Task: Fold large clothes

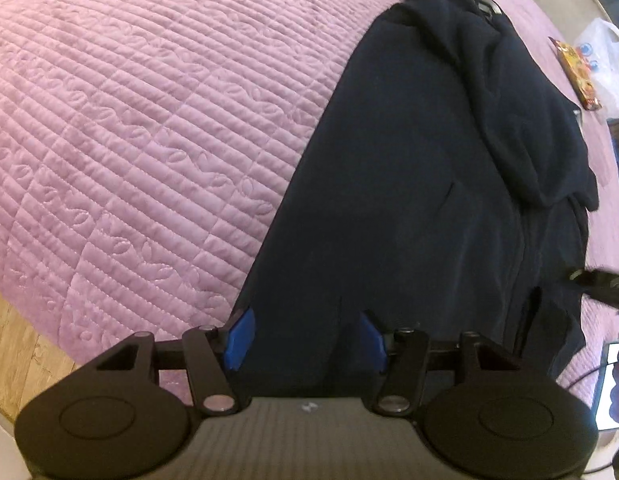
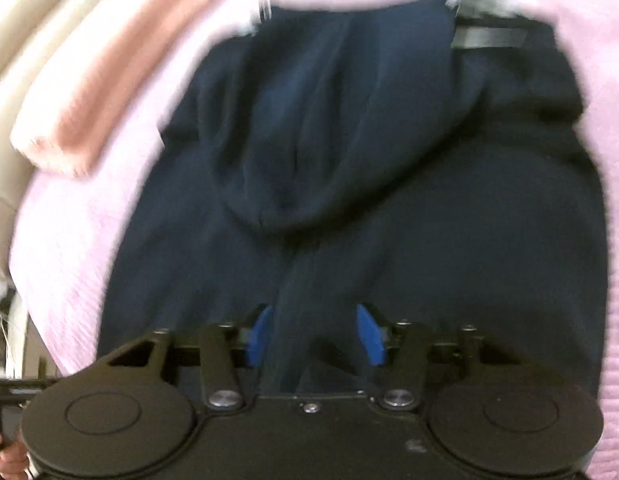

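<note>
A large dark navy hooded garment [image 1: 429,184] lies lengthwise on a pink quilted bedspread [image 1: 141,112], its hood bunched at the far end. My left gripper [image 1: 305,338] is open, its blue-padded fingers [image 1: 241,340] over the garment's near left edge. In the right wrist view, which is blurred, the same garment [image 2: 349,152] fills the middle, with the hood folded over the body. My right gripper [image 2: 315,334] is open above the near part of the cloth, a fold of fabric running between its fingers. The right gripper also shows as a dark shape at the left view's right edge [image 1: 601,284].
A white plastic bag [image 1: 605,64] and a colourful packet [image 1: 577,72] lie on the bed beyond the garment. Wooden floor [image 1: 17,340] shows at the near left. A folded pink cloth [image 2: 109,80] lies on the bed at the far left in the right wrist view.
</note>
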